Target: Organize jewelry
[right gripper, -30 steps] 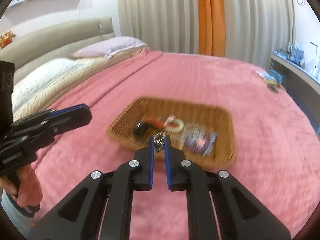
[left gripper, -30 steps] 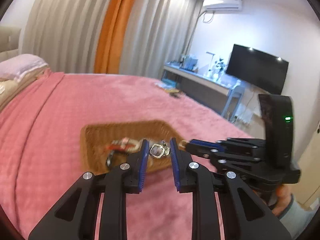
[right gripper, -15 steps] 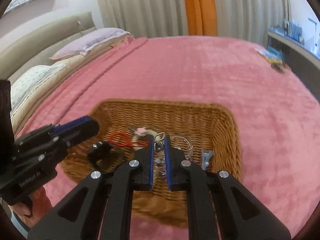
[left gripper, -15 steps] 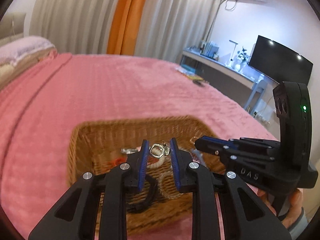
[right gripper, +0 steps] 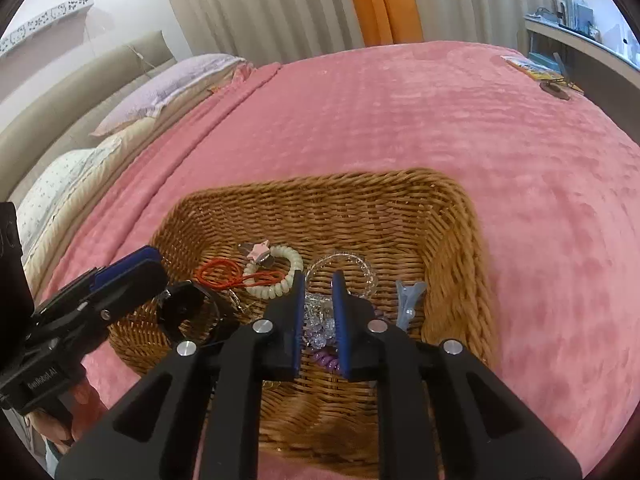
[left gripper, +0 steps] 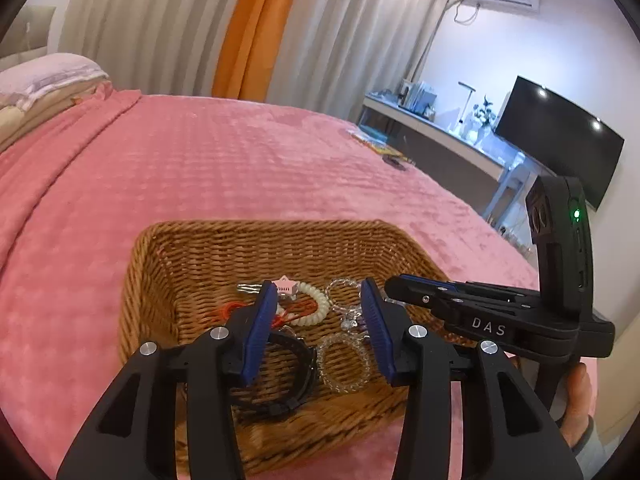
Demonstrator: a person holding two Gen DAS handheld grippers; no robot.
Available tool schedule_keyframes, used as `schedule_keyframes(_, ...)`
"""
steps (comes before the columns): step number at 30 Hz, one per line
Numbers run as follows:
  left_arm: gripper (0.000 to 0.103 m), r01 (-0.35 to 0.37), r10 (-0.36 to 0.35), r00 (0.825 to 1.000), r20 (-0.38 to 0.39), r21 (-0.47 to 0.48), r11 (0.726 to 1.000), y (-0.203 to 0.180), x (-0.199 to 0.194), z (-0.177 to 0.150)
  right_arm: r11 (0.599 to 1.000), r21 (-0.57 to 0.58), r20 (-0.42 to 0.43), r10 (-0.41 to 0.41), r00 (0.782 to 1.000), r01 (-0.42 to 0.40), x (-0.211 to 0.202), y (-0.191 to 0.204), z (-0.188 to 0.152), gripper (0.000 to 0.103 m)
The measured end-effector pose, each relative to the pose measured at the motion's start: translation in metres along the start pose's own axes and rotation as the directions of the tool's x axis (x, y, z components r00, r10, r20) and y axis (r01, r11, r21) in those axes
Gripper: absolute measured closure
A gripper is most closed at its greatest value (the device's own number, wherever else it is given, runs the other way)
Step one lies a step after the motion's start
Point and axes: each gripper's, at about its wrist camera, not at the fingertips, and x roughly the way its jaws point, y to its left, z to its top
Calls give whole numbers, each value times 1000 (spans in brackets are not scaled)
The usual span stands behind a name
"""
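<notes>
A wicker basket [left gripper: 168, 264] [right gripper: 460, 216] sits on the pink bedspread. In it lie a pink star clip [left gripper: 285, 285], a cream spiral tie [right gripper: 280, 280], a red cord [right gripper: 218, 272], a black band [left gripper: 296, 364], a clear spiral ring [left gripper: 344, 364], a blue clip [right gripper: 408, 300] and a silver crystal piece [right gripper: 318, 316]. My left gripper [left gripper: 319, 286] hangs over the basket with its jaws opening wide and nothing between them. My right gripper [right gripper: 318, 280] hovers over the silver piece. Its jaws are opening a little, and the piece lies below the gap with no pad pressing on it.
Pillows [right gripper: 168, 84] and a headboard lie at the bed's far left. Small items [right gripper: 552, 80] rest near the far right corner of the bed. A desk [left gripper: 440, 132] and a television [left gripper: 560, 140] stand beyond. A person's hand [left gripper: 576, 396] holds the right gripper.
Both grippers came down close over the basket. The silver piece held between both pairs of jaws is no longer gripped; the left jaws spread wide and the right jaws parted slightly.
</notes>
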Motion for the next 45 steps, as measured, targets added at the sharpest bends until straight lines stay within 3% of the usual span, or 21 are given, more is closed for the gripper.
schedule_keyframes(4,51,17,-17,999,46,-6,1000,-6,-27,1,1000,-6,28,18,999,-17,-23,7,-1,86)
schedule_keyframes(6,48,9,-9,997,82,8,1000,-14,-48,1,1000,-19,64,20,998,-19,-45,14,-5,75)
schedule_keyframes(8,36,-7,5,992,124,23,1000,-24,-71,1,999,-33,104,31,994,-27,-69,22,-10,67)
schedule_keyframes(10,13,-81,74,974,215,23,996,-37,-106,-5,998,-54,153,31,988,-23,-97,32,-18,61)
schedule_keyframes(11,12,-103,93,965,246,27,994,-42,-118,-7,998,-65,179,26,984,-14,-110,36,-22,59)
schedule_keyframes(16,8,-228,183,914,361,84,970,-79,-180,-32,992,-122,311,-2,951,41,-167,63,-55,57)
schedule_keyframes(18,8,-264,210,898,386,92,960,-90,-194,-45,988,-133,351,-24,936,76,-183,72,-76,49)
schedule_keyframes(25,8,-404,337,830,445,62,913,-105,-208,-105,974,-135,458,-102,883,182,-202,81,-141,47)
schedule_keyframes(30,8,-458,397,811,430,43,888,-93,-193,-136,961,-118,508,-159,847,251,-193,79,-172,47)
schedule_keyframes(34,8,-496,438,792,424,30,868,-83,-182,-150,958,-110,520,-173,837,266,-186,73,-177,47)
schedule_keyframes(35,8,-489,439,805,399,28,872,-79,-177,-150,956,-106,523,-180,833,273,-184,72,-178,47)
schedule_keyframes(39,8,-480,442,818,368,14,877,-70,-173,-150,961,-88,496,-187,848,263,-170,64,-181,47)
schedule_keyframes(42,8,-494,458,807,371,2,869,-70,-174,-153,963,-76,470,-193,861,258,-163,59,-180,47)
schedule_keyframes(45,8,-503,465,799,381,1,864,-72,-173,-154,962,-66,473,-204,857,266,-162,59,-182,47)
